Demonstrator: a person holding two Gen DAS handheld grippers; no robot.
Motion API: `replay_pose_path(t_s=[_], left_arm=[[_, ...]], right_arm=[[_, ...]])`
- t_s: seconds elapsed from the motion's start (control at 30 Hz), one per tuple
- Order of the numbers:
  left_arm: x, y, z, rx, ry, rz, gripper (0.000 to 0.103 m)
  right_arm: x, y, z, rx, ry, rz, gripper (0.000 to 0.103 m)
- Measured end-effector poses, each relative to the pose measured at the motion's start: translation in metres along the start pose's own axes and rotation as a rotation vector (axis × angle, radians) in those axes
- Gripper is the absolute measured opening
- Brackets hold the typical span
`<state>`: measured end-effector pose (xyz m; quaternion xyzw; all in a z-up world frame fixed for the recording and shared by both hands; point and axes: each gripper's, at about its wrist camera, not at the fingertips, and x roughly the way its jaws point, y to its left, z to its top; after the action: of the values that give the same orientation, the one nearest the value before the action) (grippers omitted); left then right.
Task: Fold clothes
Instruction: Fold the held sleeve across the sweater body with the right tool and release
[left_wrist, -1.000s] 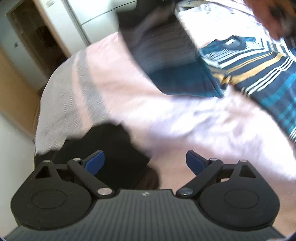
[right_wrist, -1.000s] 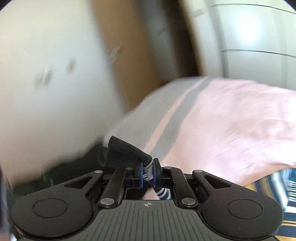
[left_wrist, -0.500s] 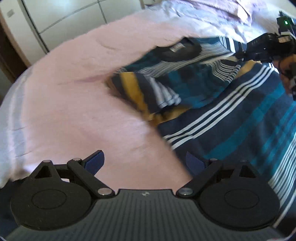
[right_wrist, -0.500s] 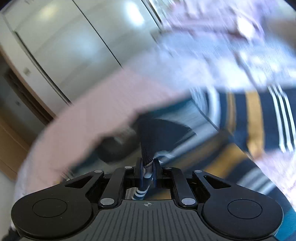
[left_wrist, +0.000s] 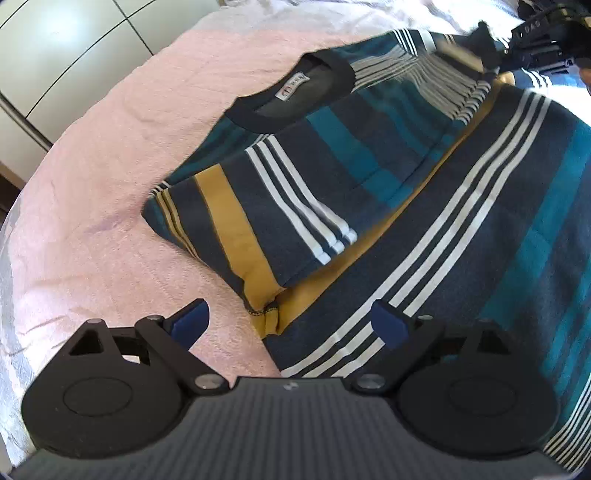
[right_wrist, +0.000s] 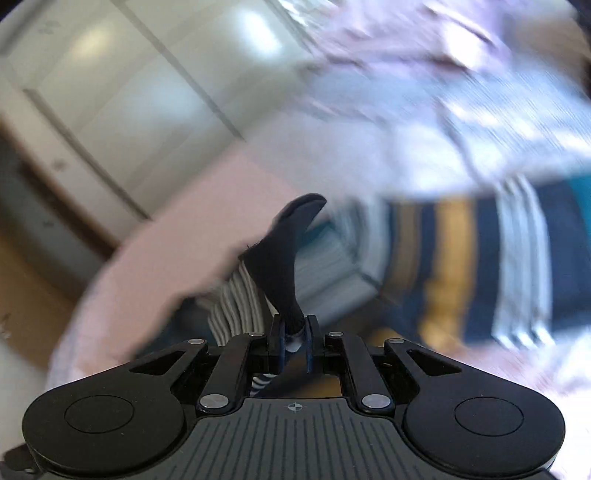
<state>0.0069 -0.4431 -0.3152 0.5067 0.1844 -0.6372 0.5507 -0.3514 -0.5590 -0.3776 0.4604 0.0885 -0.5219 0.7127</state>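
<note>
One striped shirt, navy, teal, mustard and white, lies on the pink bedspread, one sleeve folded across its chest, black collar toward the far edge. Two grippers: right gripper clamped on a dark cuff of the shirt; left gripper spread wide, empty, above the shirt's near edge. White wardrobe doors beyond the bed.

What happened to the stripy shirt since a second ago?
The right gripper swung the sleeve it pinches from off the bed's side onto the striped shirt, folding it in. The left gripper moved over to the shirt. Unchanged: right shut on cloth, left open, empty.
</note>
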Motion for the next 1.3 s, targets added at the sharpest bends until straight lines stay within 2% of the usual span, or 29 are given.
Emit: replay_pose_path(t_s=[0.23,0.27,0.33,0.4,0.43,0.47,0.53,0.73,0.87,0.9,0.97,1.07,1.13,1.17,1.2,1.3], left_arm=[[0.004,-0.005,0.010,0.022,-0.008,-0.035,0.092],[0.004,-0.005,0.011,0.025,-0.012,-0.040,0.092],[0.005,-0.005,0.016,0.030,-0.020,-0.050,0.092],[0.004,-0.007,0.019,0.032,-0.028,-0.057,0.092],[0.004,-0.009,0.020,0.038,-0.027,-0.059,0.092],[0.004,-0.010,0.022,0.044,-0.026,-0.061,0.092],[0.004,-0.013,0.022,0.048,-0.026,-0.065,0.092],[0.002,-0.019,0.021,0.052,-0.024,-0.079,0.092],[0.017,-0.022,0.012,0.097,-0.001,0.028,0.092],[0.023,-0.022,0.009,0.108,0.008,0.056,0.090],[0.040,-0.020,0.003,0.108,0.047,0.053,0.083],[0.054,-0.016,-0.003,0.074,0.014,0.121,0.081],[0.060,-0.010,-0.006,0.032,-0.023,0.183,0.071],[0.061,-0.004,-0.007,-0.011,-0.041,0.201,0.050],[0.061,0.003,-0.008,-0.054,-0.058,0.218,0.037],[0.061,0.029,-0.020,-0.208,-0.076,0.182,0.038]], right_arm=[[0.010,-0.027,-0.005,0.082,0.088,-0.060,0.012],[0.009,-0.028,-0.004,0.096,0.091,-0.060,0.019],[0.006,-0.032,-0.001,0.141,0.088,-0.059,0.026],[0.006,-0.034,0.006,0.187,0.076,-0.043,0.044],[0.006,-0.034,0.010,0.209,0.068,-0.031,0.057],[0.007,-0.035,0.014,0.230,0.061,-0.021,0.060],[0.012,-0.041,0.019,0.268,0.061,-0.011,0.060],[0.022,-0.045,0.033,0.313,0.096,-0.071,0.060],[0.013,-0.047,0.036,0.318,0.099,-0.088,0.060],[0.010,-0.048,0.035,0.321,0.101,-0.083,0.060],[0.005,-0.047,0.029,0.299,0.112,-0.064,0.060],[0.001,-0.042,0.018,0.242,0.130,-0.062,0.060],[0.001,-0.039,0.012,0.215,0.134,-0.063,0.060],[0.002,-0.037,0.009,0.207,0.137,-0.064,0.060],[0.004,-0.034,0.006,0.201,0.144,-0.065,0.060],[0.008,-0.024,-0.003,0.179,0.159,-0.069,0.060]])
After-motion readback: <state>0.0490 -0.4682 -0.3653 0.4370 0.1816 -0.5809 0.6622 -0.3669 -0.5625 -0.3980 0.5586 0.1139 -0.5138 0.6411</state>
